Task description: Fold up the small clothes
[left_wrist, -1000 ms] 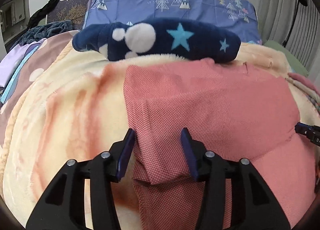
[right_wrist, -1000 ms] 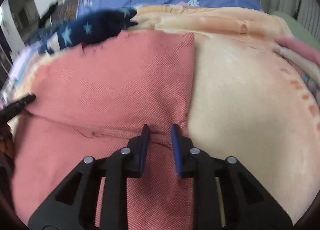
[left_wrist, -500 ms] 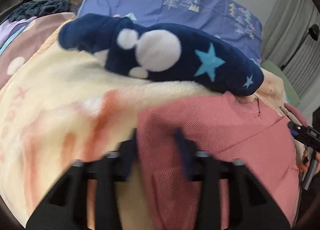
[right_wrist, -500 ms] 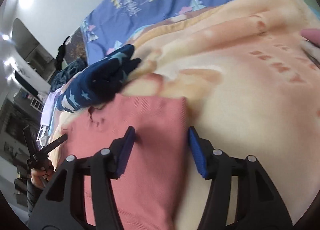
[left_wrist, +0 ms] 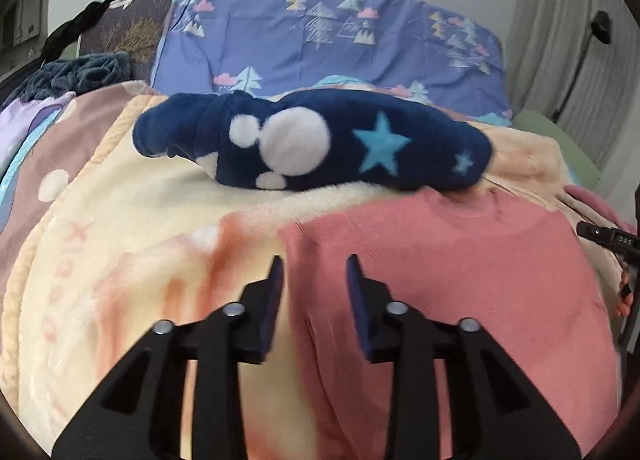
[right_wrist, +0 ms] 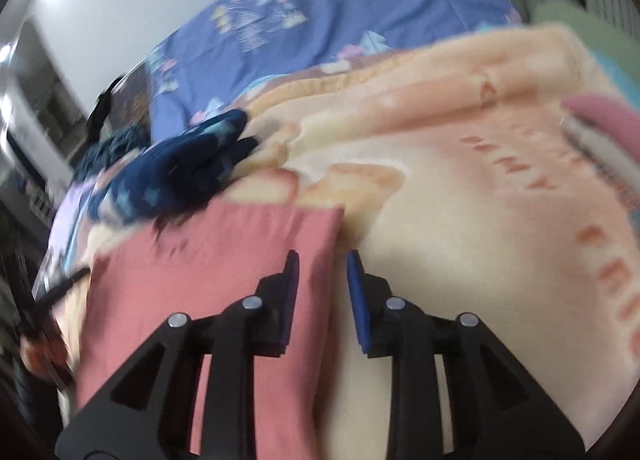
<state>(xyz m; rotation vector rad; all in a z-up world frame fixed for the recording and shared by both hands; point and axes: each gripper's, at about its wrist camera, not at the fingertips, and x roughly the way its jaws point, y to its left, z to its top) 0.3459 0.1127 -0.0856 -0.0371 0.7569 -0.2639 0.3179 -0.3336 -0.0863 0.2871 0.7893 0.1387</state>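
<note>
Left gripper [left_wrist: 312, 292] and right gripper [right_wrist: 318, 286], jaws spread and empty, straddle the pink garment [left_wrist: 460, 280] edges — we risk (judging loosely) pinching the fleece blanket [left_wrist: 140, 252] underneath too.

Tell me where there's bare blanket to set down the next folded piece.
Bare blanket lies right of the pink garment, up to the pink-edged stack. A second patch is left of the garment, below the navy star fleece. Crowded: the fleece touches the garment's far edge.

The left wrist view looks forward, close over the pink cloth's [left_wrist: 460, 280] left edge, toward the pillow [left_wrist: 332, 56]. The right wrist view, tilted, sits over its right edge [right_wrist: 240, 260]; both share the navy garment [left_wrist: 312, 144].
</note>
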